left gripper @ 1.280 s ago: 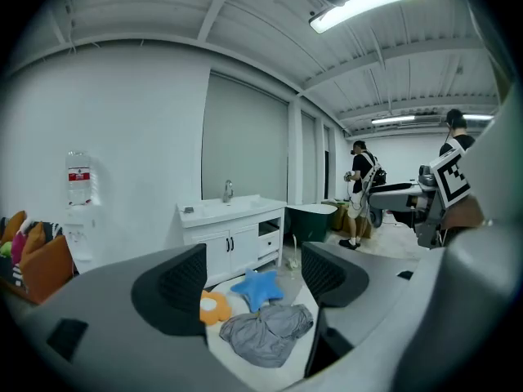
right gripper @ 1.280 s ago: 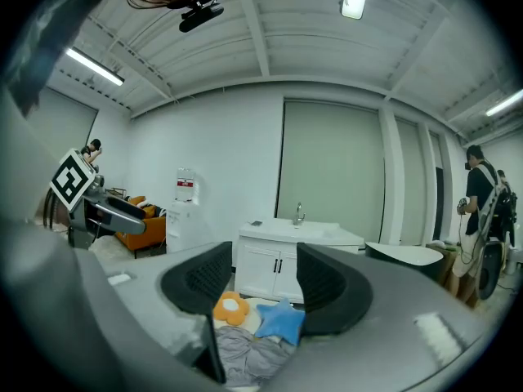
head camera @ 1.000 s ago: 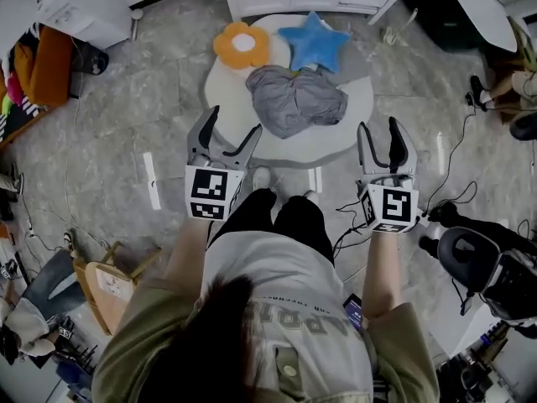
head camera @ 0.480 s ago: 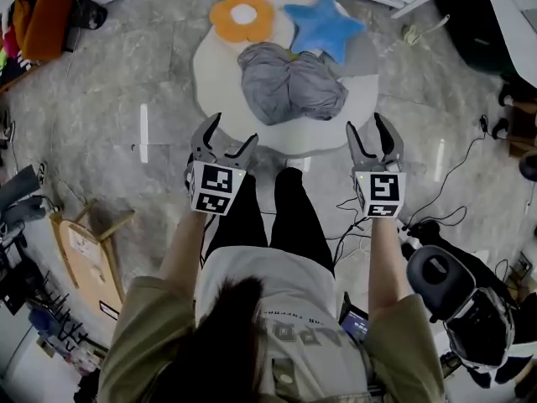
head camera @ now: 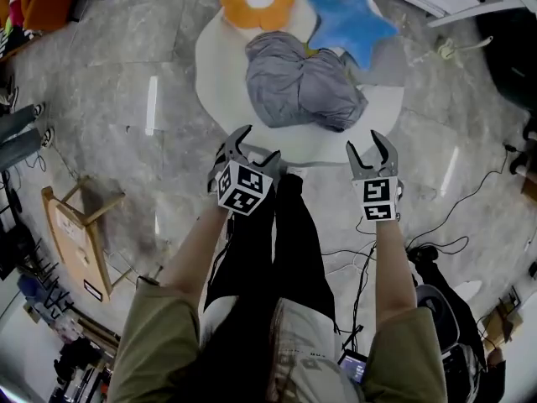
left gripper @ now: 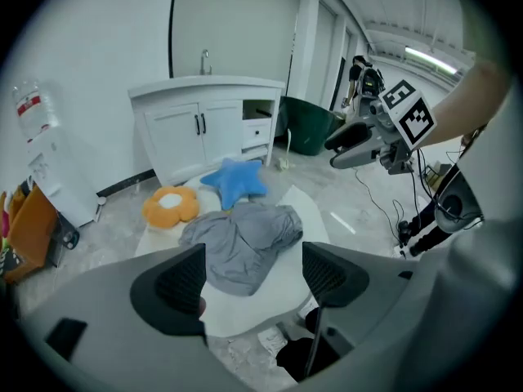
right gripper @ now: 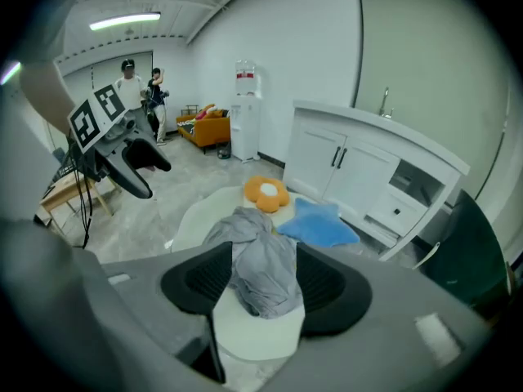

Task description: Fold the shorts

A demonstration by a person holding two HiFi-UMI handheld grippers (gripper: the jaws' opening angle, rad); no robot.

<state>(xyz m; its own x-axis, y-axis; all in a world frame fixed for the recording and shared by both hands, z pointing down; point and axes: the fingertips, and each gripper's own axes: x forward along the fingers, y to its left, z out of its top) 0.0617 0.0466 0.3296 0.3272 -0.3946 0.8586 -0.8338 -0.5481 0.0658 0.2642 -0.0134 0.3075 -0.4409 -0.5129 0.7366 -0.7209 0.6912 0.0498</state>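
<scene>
The shorts [head camera: 302, 82] are thin grey cloth, soft and heavily creased, with a faint sheen on the folds. The white mat [head camera: 220, 74] under them looks smooth and matt. At its far edge, the orange flower cushion [head camera: 258, 0] and the blue star cushion [head camera: 352, 23] are plush fabric. The floor [head camera: 109, 91] is grey, marbled and polished, throwing back streaks of light. The left gripper [head camera: 258, 143] and right gripper [head camera: 367, 143] have matt grey plastic jaws with dark ribbed pads [left gripper: 181, 280]. On the left, the stool [head camera: 80, 233] looks like pale wood.
</scene>
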